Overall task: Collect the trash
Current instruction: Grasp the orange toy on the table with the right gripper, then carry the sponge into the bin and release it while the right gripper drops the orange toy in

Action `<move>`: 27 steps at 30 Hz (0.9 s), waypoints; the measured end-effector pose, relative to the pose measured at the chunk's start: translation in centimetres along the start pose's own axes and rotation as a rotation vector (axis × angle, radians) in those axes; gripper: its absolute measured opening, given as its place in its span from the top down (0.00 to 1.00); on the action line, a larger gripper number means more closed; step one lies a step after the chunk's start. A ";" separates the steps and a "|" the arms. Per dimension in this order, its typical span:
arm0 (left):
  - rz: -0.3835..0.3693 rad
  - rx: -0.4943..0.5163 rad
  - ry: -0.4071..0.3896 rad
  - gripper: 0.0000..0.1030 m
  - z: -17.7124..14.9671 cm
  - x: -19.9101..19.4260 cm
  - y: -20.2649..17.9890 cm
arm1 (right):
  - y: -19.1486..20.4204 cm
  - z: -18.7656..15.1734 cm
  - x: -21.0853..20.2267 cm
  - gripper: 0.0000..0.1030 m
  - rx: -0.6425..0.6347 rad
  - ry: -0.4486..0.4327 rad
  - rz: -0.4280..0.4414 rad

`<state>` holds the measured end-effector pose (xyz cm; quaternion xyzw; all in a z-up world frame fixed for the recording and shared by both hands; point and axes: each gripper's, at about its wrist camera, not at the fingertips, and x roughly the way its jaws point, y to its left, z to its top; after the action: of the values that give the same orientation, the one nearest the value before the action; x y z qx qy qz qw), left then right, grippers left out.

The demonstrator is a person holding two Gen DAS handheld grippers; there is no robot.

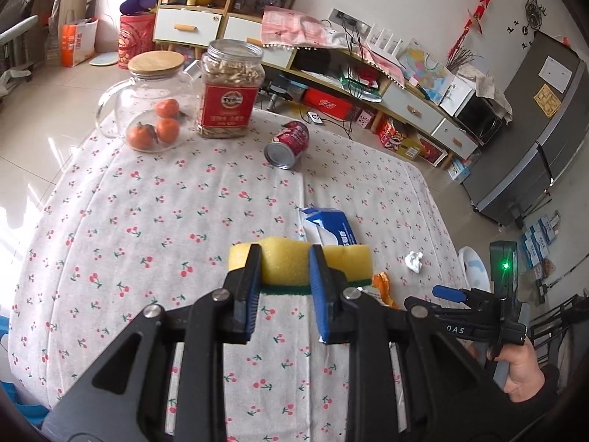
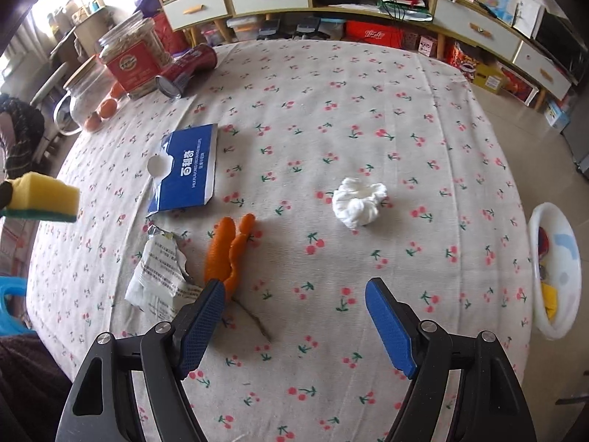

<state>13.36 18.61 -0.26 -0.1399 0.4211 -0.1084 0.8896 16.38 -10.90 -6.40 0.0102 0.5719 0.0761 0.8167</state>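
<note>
Your left gripper (image 1: 281,263) is clamped on the yellow sponge (image 1: 285,261); your right gripper (image 2: 294,307) gapes wide, empty, near the orange peel (image 2: 226,254).

Left wrist view faces across the table (image 1: 147,221), right wrist view looks down closer, both sharing its cherry-print top.

A scrunched-up white paper tissue (image 2: 359,202) sits on the cloth at about 1 o'clock from the middle of the right wrist view. A curly strip of orange peel (image 2: 228,254) lies flat at 9 o'clock from it, well apart. Just beside the peel, at its 8 o'clock, is a torn white wrapper (image 2: 158,280). A flat blue packet (image 2: 187,173) lies at the peel's 11 o'clock. A red drink can (image 2: 187,70) lies tipped over far off at 11 o'clock.
</note>
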 end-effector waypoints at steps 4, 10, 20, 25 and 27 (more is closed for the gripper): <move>0.000 0.002 0.013 0.74 -0.4 0.1 0.1 | 0.0 0.5 0.5 0.23 0.023 -0.002 0.004; 0.005 0.003 0.034 0.74 -0.6 0.8 0.2 | 0.5 1.5 1.1 0.33 0.049 0.003 0.064; 0.030 0.007 0.055 0.74 -0.8 1.8 0.2 | 3.2 1.9 3.6 0.62 -0.010 0.057 0.101; 0.047 0.043 0.073 0.74 -1.3 3.0 -0.8 | 3.9 1.8 4.1 0.83 -0.031 0.071 0.136; 0.052 0.054 0.079 0.74 -1.5 3.2 -1.2 | 3.8 1.8 3.7 0.84 -0.039 0.063 0.126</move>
<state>14.11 16.21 -3.07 -0.1004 0.4563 -0.1019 0.8783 18.89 -6.52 -8.84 0.0279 0.5940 0.1389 0.7919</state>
